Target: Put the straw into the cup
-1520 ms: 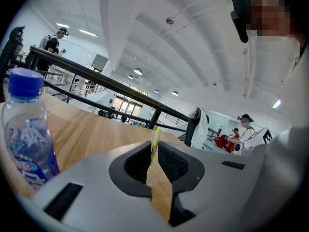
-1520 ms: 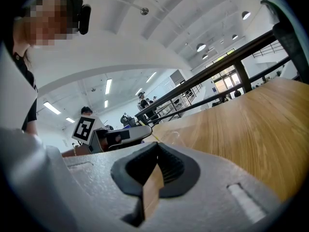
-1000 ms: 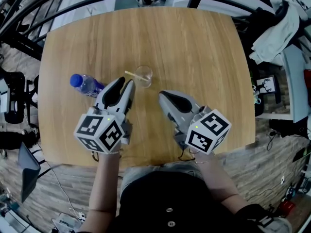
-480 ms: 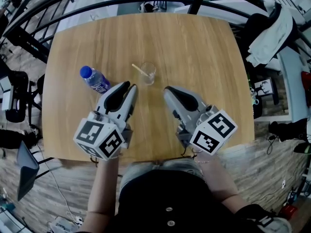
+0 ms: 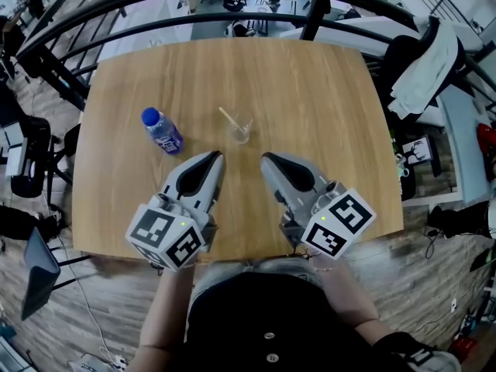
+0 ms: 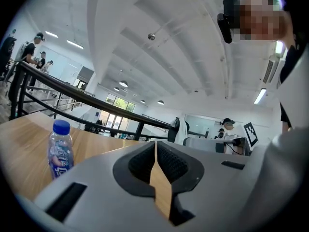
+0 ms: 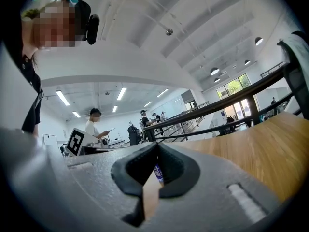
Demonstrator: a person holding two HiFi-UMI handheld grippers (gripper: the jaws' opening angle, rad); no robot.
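Wooden table (image 5: 333, 115) edges stand well clear of cup (image 5: 240, 128).

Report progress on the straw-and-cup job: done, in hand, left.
Done: the straw stands tilted in the cup, its top leaning out over the rim. In hand: nothing; the left gripper and the right gripper are both shut and empty, short of the cup. Left: apparently nothing. The bottle stands apart, to the cup's left.

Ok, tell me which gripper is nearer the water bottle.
Left. The left gripper is just to the right of the bottle and closer to the person; the right gripper is farther right, beyond the left gripper.
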